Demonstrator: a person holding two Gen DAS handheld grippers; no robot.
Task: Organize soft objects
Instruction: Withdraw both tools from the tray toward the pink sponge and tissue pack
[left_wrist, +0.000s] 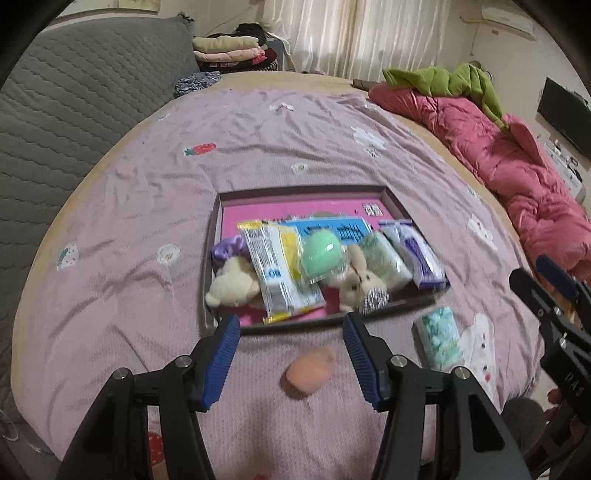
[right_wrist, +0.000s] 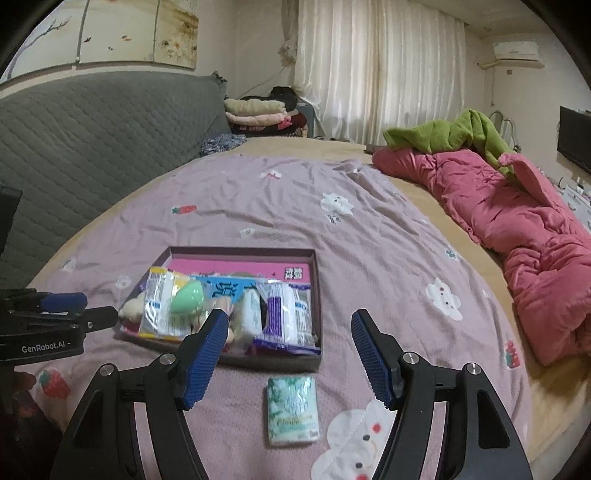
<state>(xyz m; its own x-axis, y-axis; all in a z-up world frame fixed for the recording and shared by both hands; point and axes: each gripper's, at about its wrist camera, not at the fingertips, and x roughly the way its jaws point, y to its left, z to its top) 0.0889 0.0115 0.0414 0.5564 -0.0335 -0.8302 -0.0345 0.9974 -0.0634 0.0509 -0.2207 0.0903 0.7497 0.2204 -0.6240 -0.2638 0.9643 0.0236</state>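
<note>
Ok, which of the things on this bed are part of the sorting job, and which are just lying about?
Part of the job:
- box with the soft items already in it
- peach sponge on the sheet, in front of the left gripper
- green tissue pack on the sheet, in front of the right gripper

Just lying about:
- pink quilt
- green blanket
- folded clothes

The right gripper (right_wrist: 288, 354) hangs with fingers (right_wrist: 371, 360) spread wide over a green tissue pack (right_wrist: 292, 411) on the bed (right_wrist: 258, 206); behind it sits the filled box (right_wrist: 316, 295); the left gripper (right_wrist: 74, 314) shows at the left edge.
</note>
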